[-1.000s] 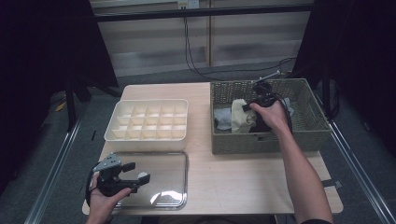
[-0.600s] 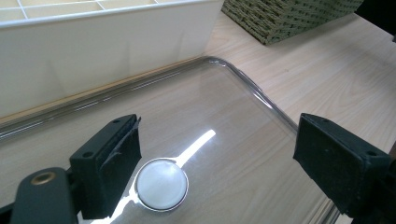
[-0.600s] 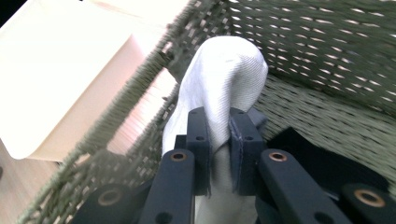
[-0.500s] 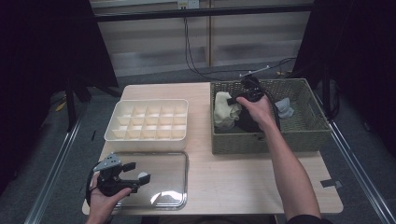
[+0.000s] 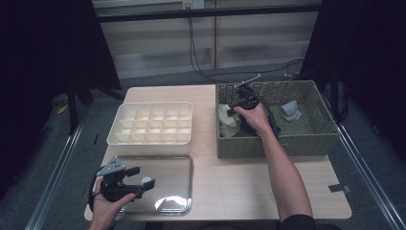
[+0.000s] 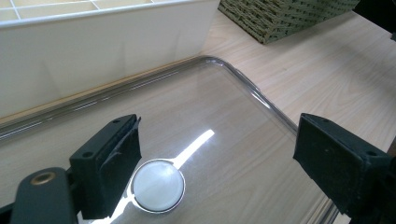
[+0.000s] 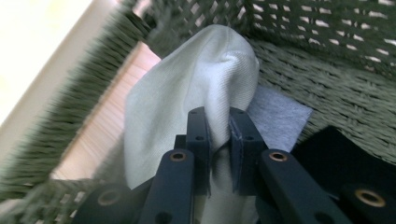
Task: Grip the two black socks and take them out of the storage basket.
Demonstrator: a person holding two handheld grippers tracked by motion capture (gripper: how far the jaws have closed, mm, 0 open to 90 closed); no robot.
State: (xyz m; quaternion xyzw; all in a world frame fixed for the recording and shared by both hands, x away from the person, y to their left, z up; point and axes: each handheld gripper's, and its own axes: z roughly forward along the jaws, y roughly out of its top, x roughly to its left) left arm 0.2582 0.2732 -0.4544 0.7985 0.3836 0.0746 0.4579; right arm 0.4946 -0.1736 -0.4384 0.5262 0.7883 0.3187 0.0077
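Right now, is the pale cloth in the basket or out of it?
In. The pale cloth, pinched by the right gripper, sits between the wicker basket walls.

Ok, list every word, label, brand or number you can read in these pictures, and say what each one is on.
None can be read.
Label at the top of the high view, on the dark rail: too small and blurred to read.
Pale cloth pinched in the right claw, woven basket, divided white box, clear lid and left claw: no print visible.
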